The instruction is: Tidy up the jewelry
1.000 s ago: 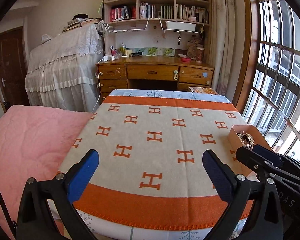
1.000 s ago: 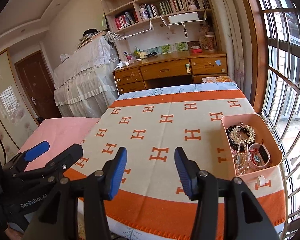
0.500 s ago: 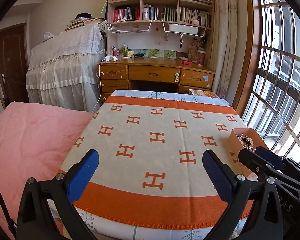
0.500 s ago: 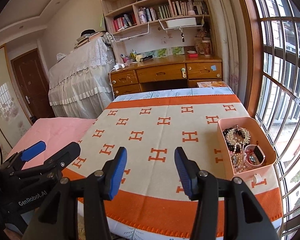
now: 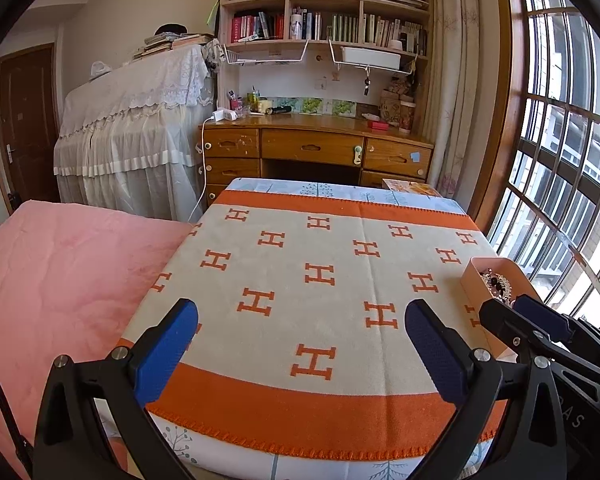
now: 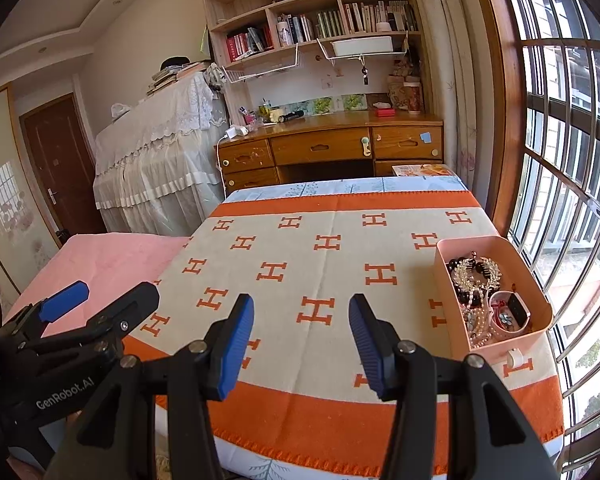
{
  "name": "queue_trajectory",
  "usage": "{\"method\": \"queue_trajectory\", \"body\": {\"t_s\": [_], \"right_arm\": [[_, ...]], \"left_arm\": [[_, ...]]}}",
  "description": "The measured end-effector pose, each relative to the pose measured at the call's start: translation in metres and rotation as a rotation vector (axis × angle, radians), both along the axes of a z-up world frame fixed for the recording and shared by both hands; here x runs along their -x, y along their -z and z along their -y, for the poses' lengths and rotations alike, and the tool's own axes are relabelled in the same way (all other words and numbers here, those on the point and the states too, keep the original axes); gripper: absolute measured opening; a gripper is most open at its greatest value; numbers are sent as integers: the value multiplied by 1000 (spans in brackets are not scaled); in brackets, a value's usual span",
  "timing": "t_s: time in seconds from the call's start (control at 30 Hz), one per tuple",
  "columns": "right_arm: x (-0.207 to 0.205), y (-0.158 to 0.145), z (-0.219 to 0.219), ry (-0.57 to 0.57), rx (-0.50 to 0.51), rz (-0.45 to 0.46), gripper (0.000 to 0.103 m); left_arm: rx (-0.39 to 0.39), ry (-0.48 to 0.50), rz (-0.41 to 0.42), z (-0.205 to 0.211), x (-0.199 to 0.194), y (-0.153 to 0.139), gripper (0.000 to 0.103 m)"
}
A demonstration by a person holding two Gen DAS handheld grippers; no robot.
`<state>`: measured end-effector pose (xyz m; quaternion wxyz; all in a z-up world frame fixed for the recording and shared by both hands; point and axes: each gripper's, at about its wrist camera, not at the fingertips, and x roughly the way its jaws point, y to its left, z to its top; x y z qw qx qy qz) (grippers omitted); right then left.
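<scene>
Bedroom scene: at the far left lies a pink quilt (image 6: 112, 256), and beside it a table under a cream blanket (image 6: 320, 264) patterned with orange H shapes, with a wooden desk (image 6: 332, 148) and bookshelves behind and a barred window on the right. Low at the left edge of the right-hand camera's view sits the left gripper (image 5: 300, 344), its blue pads spread wide over bare blanket, holding nothing and touching nothing. Near the middle, the right gripper (image 6: 302, 336) hovers above the blanket with its pads about halfway apart, also empty. Toward the right edge of the table stands a pink tray (image 6: 444, 276), well apart from both grippers' pads. Inside it lie tangled jewelry (image 6: 474, 276), pearl strands, dark beads and metal clips, plus a small round pink case (image 6: 508, 316) at the near end. These pieces look light, loose and slippery, and strands may snag on each other, so a gentle pinch on one strand or on a clip's stiff body seems best. Lifting slowly should keep neighbours from dragging along.
</scene>
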<state>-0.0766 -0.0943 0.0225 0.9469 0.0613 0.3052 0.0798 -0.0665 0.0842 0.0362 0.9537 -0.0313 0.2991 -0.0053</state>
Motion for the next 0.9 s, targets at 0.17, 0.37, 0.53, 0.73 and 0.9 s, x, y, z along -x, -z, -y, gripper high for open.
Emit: {"method": "queue_trajectory", "body": {"t_s": [0.17,0.37,0.53,0.73,0.9], "right_arm": [[0,-1,0,0,0,-2,50],[0,0,2,3,3,-3,50],[-1,1,6,5,4,-3,50],[0,1,8,6,5,-3,50],[-1,1,8,6,5,-2,50]], "left_arm": [[0,-1,-2,-1,0,2,102],[4,4,-3,0,0,4,102],[6,5,-4,0,-1,6,102],[6,5,-4,0,-2,8,102],[6,4,-2,0,-1,8,102]]}}
